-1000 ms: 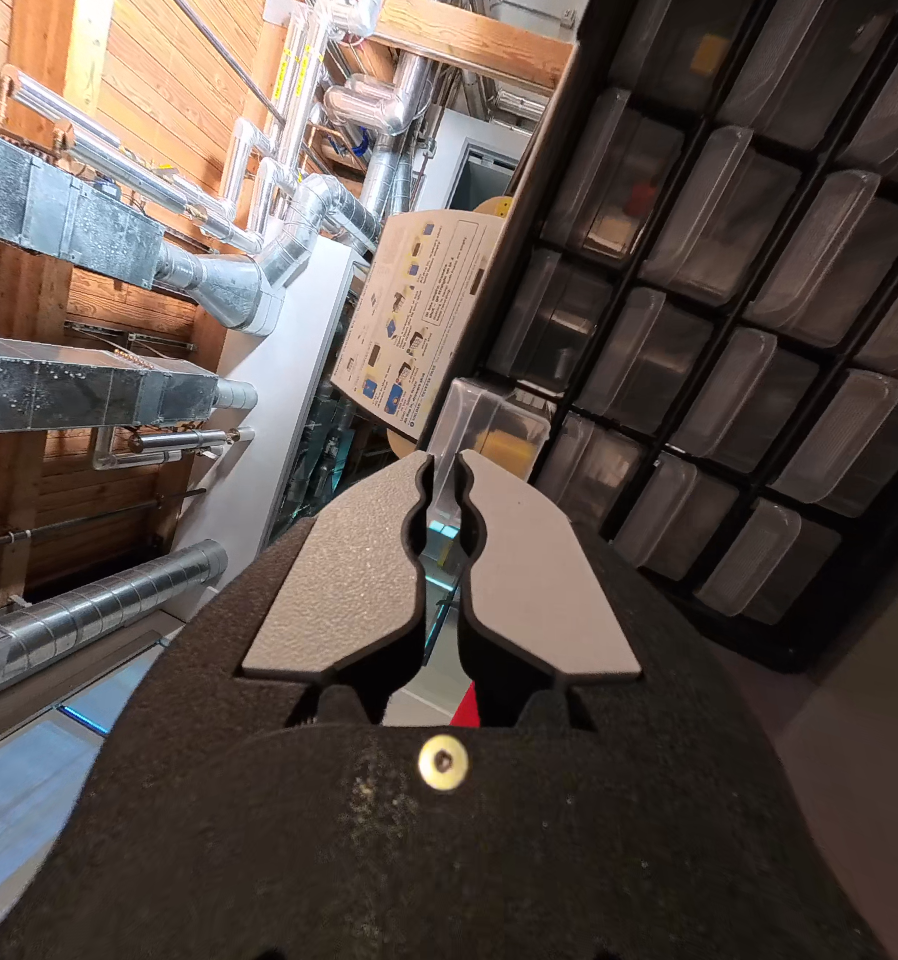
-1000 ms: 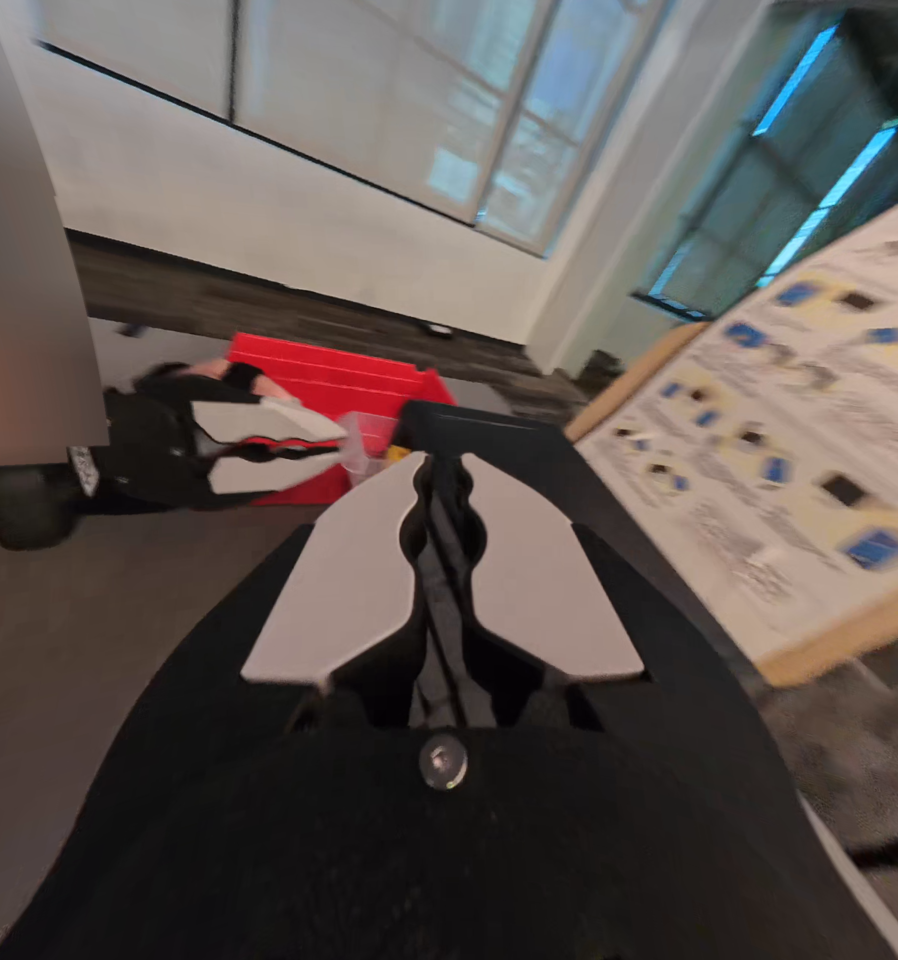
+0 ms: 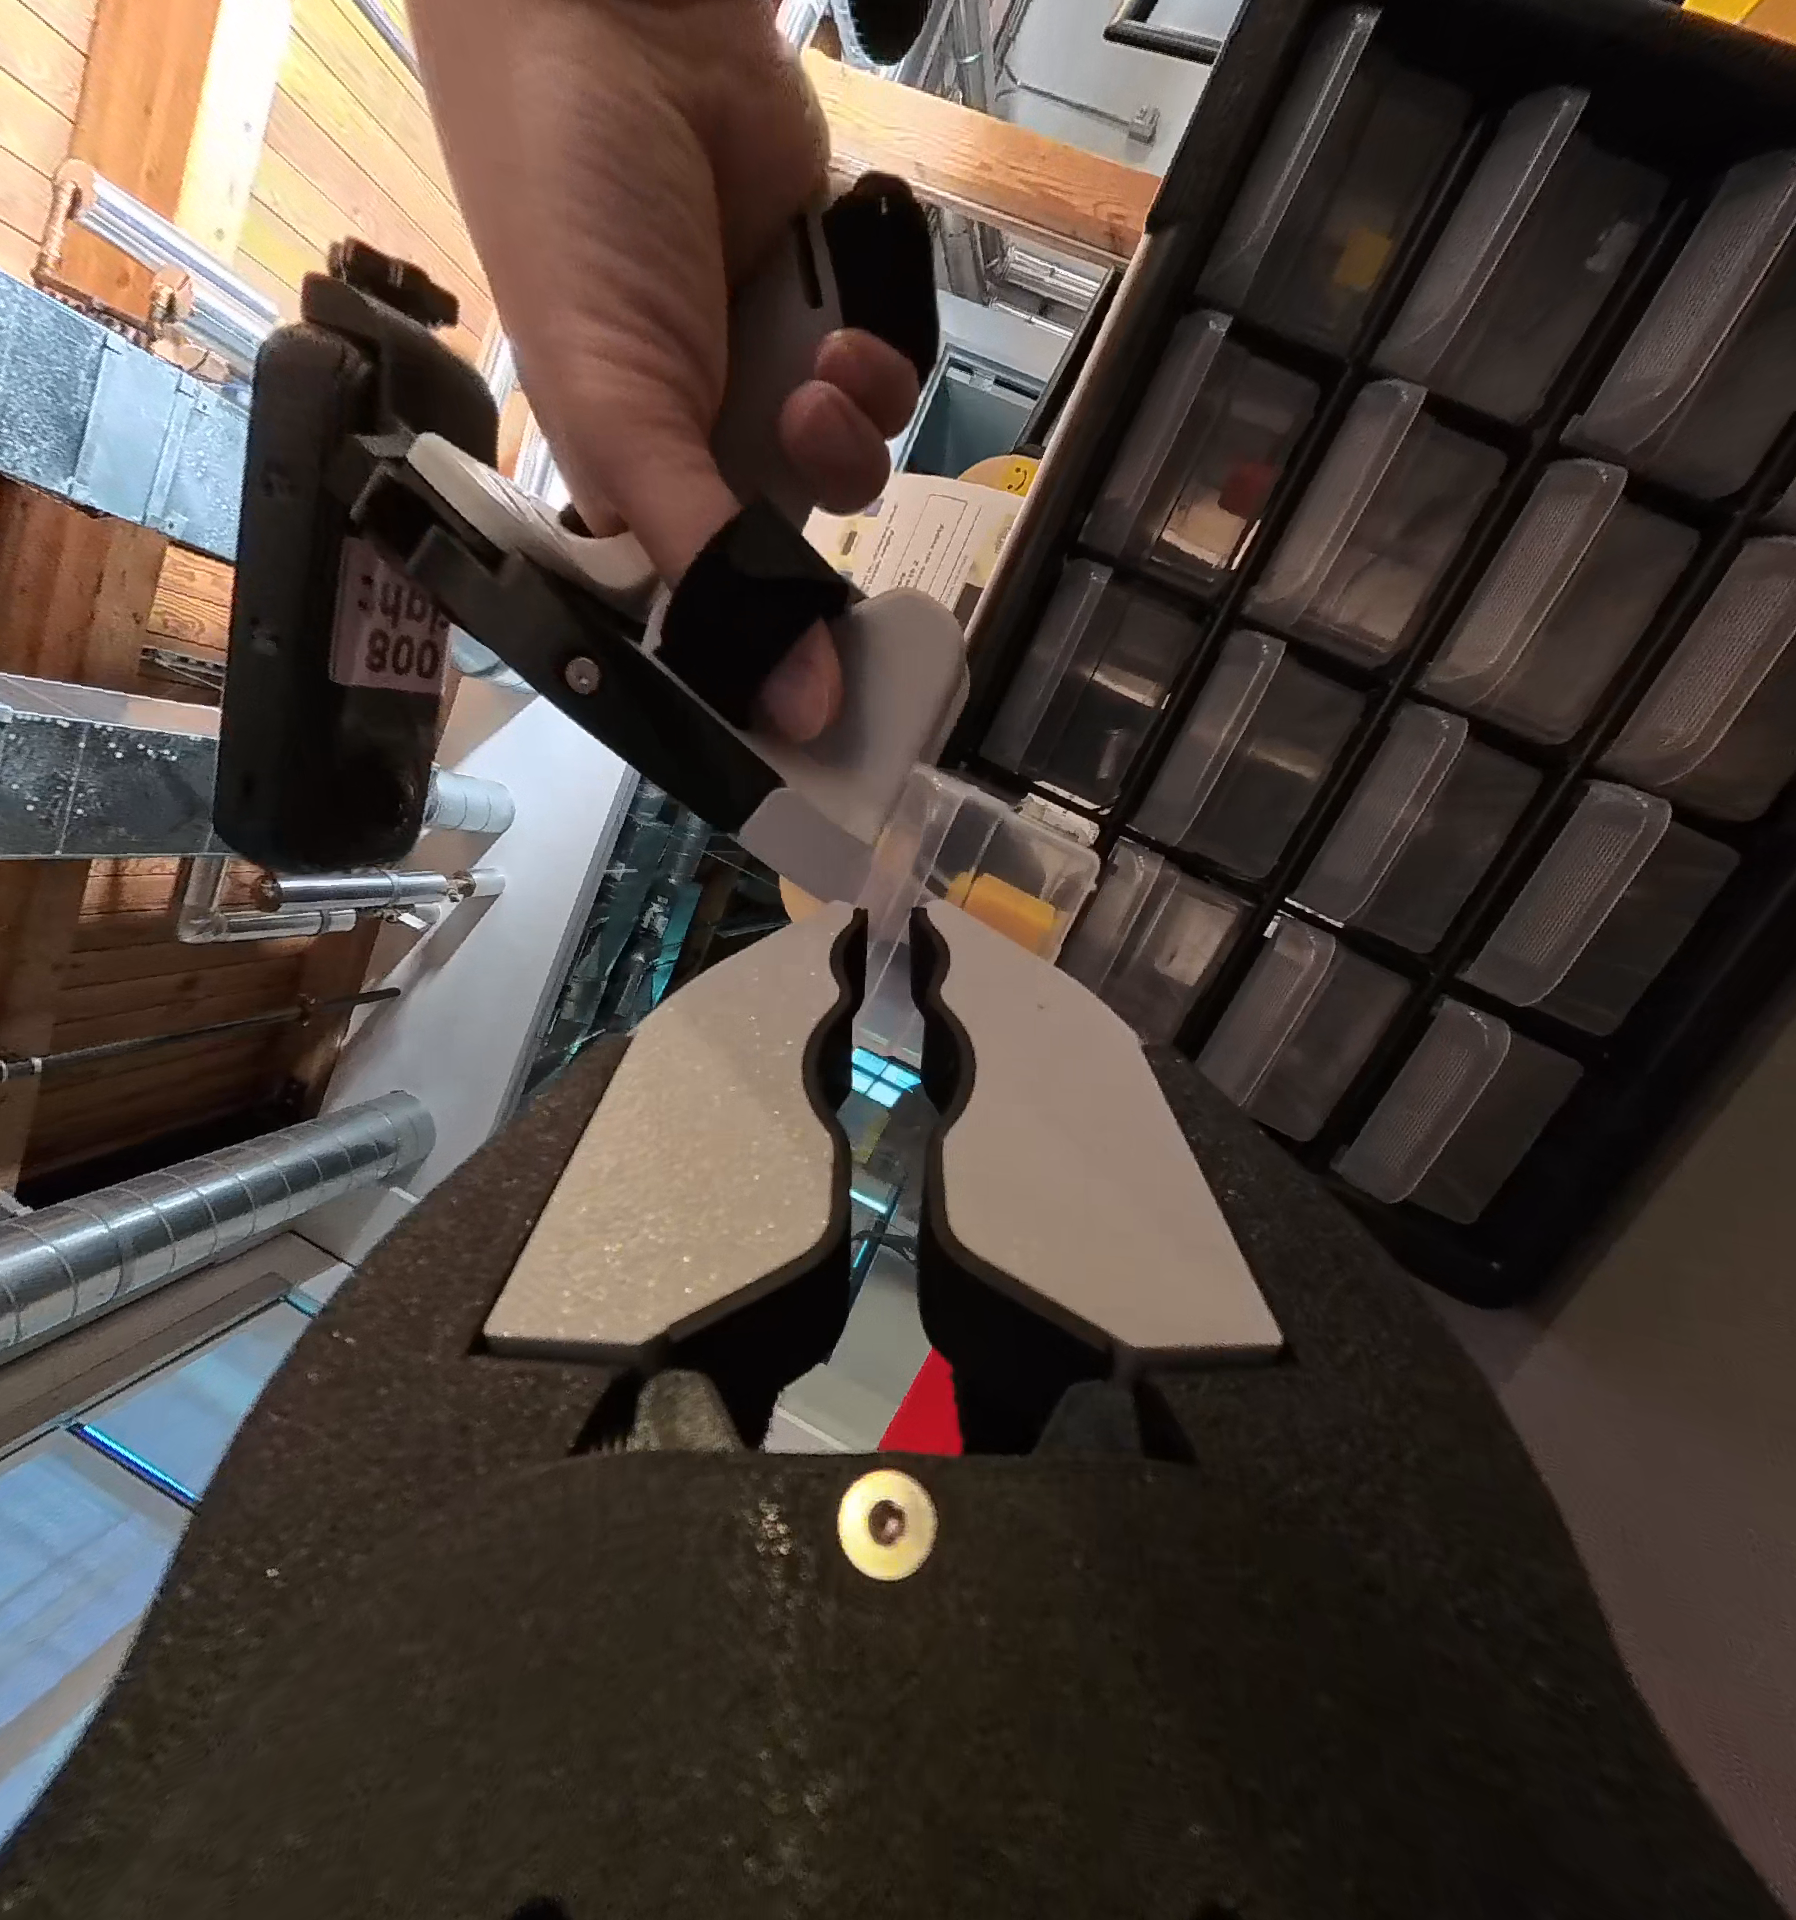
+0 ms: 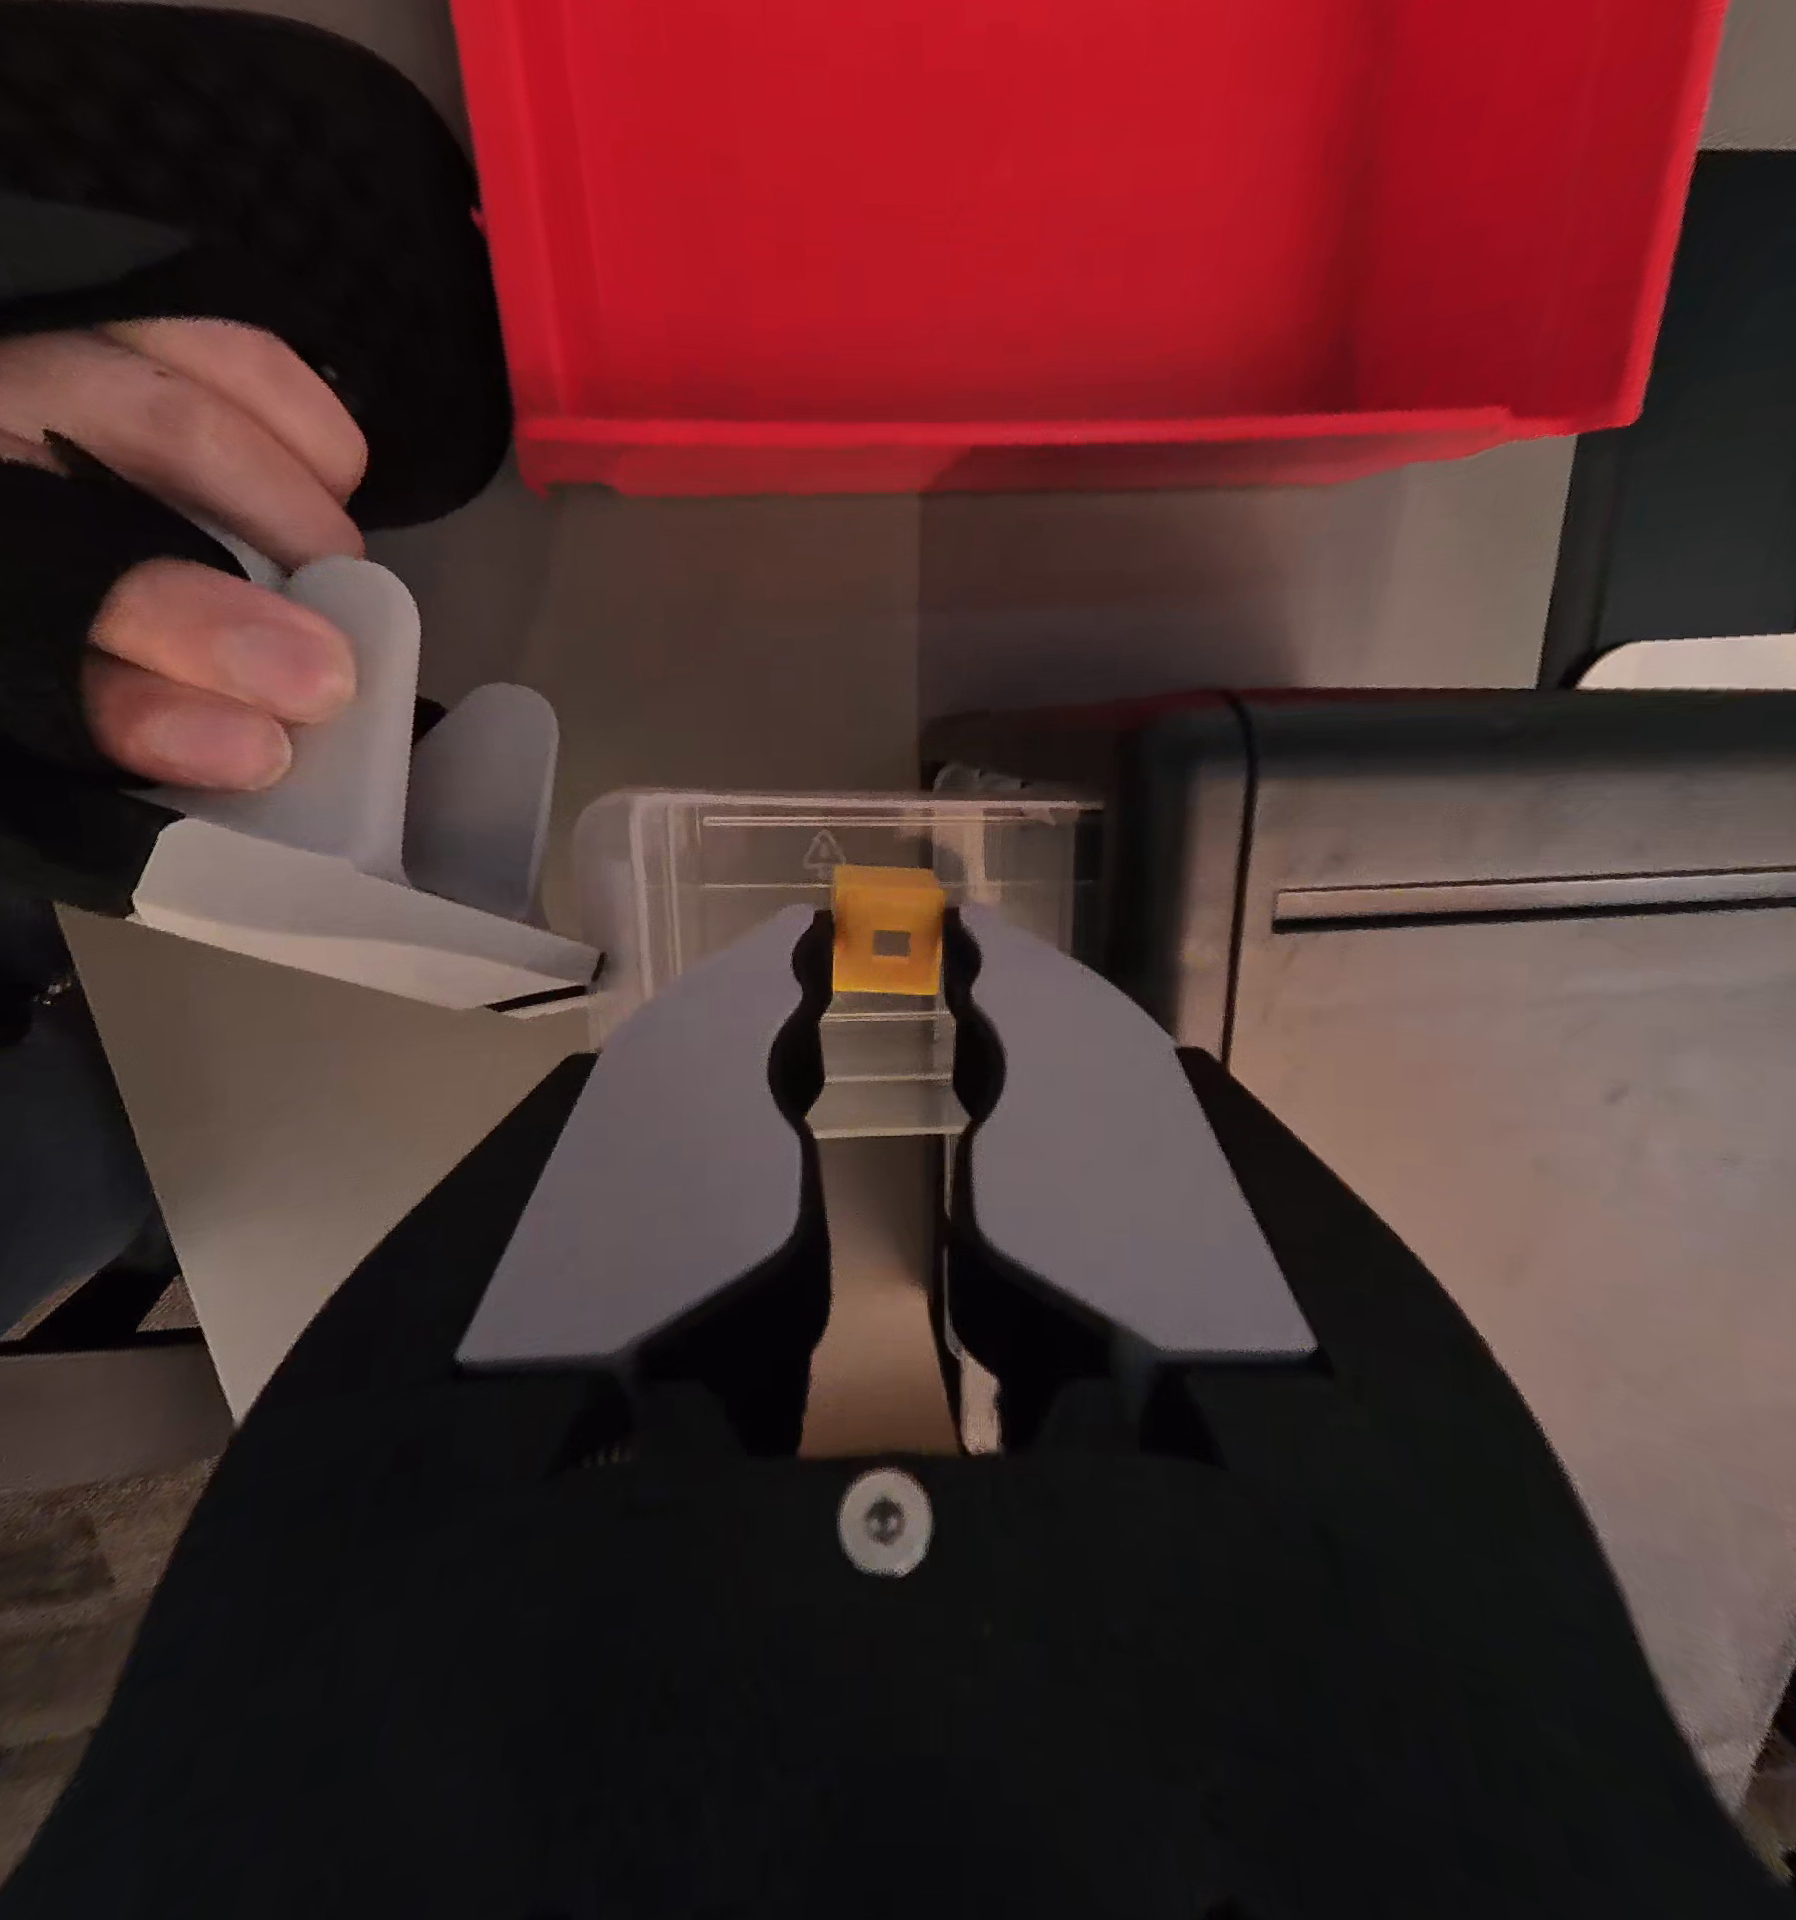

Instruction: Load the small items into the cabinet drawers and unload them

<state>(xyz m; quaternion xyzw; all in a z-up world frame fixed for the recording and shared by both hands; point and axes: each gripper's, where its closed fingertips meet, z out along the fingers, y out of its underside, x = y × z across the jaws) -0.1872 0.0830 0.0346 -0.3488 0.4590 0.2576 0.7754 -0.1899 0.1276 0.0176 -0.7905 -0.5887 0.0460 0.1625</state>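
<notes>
The right gripper, narrowly parted, brackets a small yellow plastic cube at twelve o'clock inside a clear plastic drawer; the left gripper pinches that drawer's front lip.

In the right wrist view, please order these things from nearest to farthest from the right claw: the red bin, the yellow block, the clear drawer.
1. yellow block: between the fingertips of the right claw.
2. clear drawer: around the block, just beyond the tips.
3. red bin: farthest, above and behind the drawer.
</notes>
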